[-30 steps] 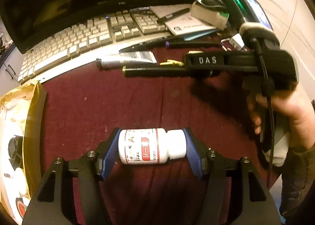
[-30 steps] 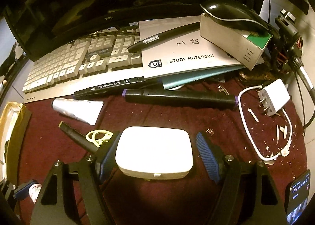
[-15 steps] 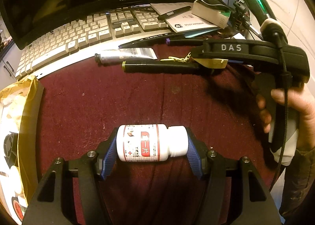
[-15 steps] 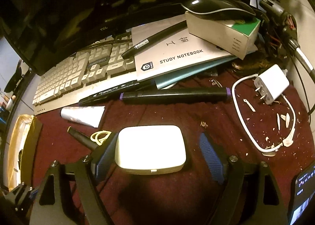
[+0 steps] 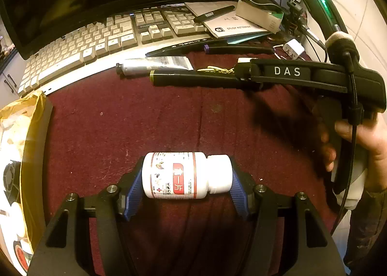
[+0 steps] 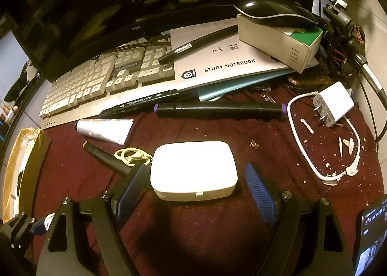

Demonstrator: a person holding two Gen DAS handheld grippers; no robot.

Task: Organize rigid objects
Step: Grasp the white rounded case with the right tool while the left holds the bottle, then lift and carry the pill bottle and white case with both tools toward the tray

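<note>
My left gripper (image 5: 186,177) is shut on a white pill bottle (image 5: 186,175) with a red label, held sideways above the maroon cloth (image 5: 145,119). My right gripper (image 6: 197,179) is open around a white rounded case (image 6: 193,169) that lies on the cloth; the left pad touches or nearly touches it and the right pad stands apart. A yellow clasp (image 6: 131,155) hangs off the case's left end. The right gripper's body (image 5: 302,77) shows in the left wrist view, at right.
A keyboard (image 6: 108,77), notebooks (image 6: 229,65), a box with a mouse (image 6: 278,34), black markers (image 6: 217,108), a tube (image 6: 104,128) and a white charger with cable (image 6: 333,104) lie behind. A yellow-lined box (image 5: 21,155) stands at left. A phone (image 6: 372,235) is at right.
The right gripper has opened and its right pad has come away from the white case. The left gripper still holds the bottle, drawn slightly back.
</note>
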